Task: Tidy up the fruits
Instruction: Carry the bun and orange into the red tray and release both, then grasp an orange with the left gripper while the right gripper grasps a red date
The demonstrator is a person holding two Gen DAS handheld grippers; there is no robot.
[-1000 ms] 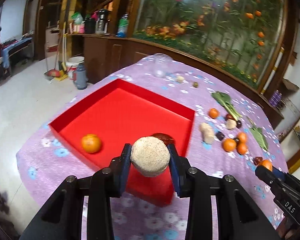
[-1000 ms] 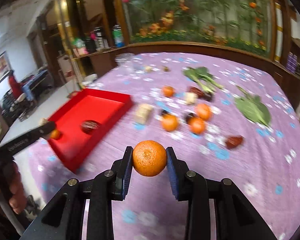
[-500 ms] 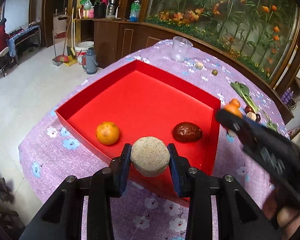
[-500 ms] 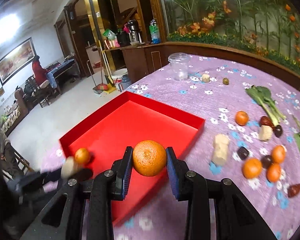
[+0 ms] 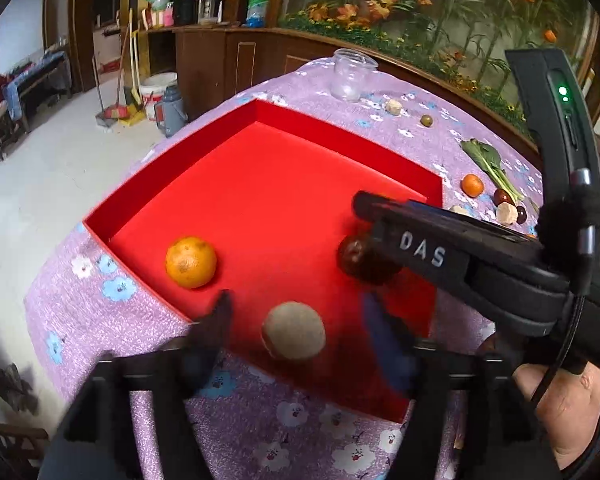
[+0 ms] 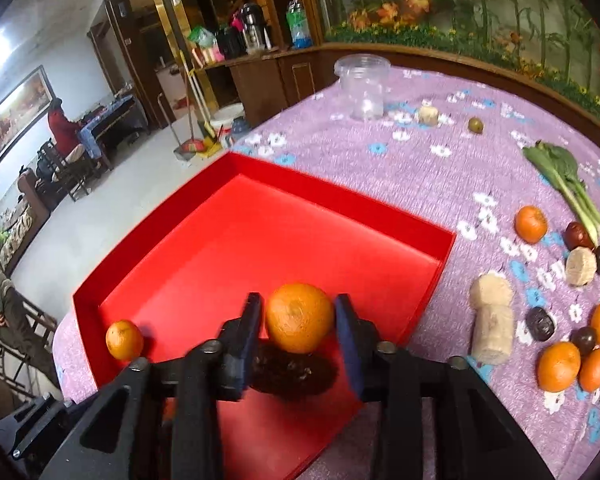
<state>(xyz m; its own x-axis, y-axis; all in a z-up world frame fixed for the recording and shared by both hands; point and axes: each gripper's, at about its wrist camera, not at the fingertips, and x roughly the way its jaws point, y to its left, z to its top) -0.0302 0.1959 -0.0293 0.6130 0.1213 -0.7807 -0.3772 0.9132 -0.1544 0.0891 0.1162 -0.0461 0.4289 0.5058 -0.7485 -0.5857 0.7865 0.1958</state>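
The left hand-held gripper stands released, its blurred fingers spread well apart with a tan, rough-skinned round fruit loose between them, touching neither; whether that fruit is already resting on the floor of the red tray or is just above it I cannot tell, since the smear hides any contact. The right hand-held gripper is grasping an orange, held just over the tray's near-right part, above a dark fruit that lies in the tray and is mostly screened by the fingers. So the step in hand looks like the drop-off: the left side seems to be finishing its release, and the right side has its orange over the tray but not yet let go. The next move, as I judge it, calls for lowering the orange to a bare patch beside the dark fruit rather than on top of it, then spreading the fingers gently so it does not roll. Another orange already sits near the tray's left wall. Out on the purple flowered counter more oranges, dark fruits, pale chunks and greens wait, with a clear jar at the far side. The right edge cuts off some fruits, and small dark ones are hard to identify.
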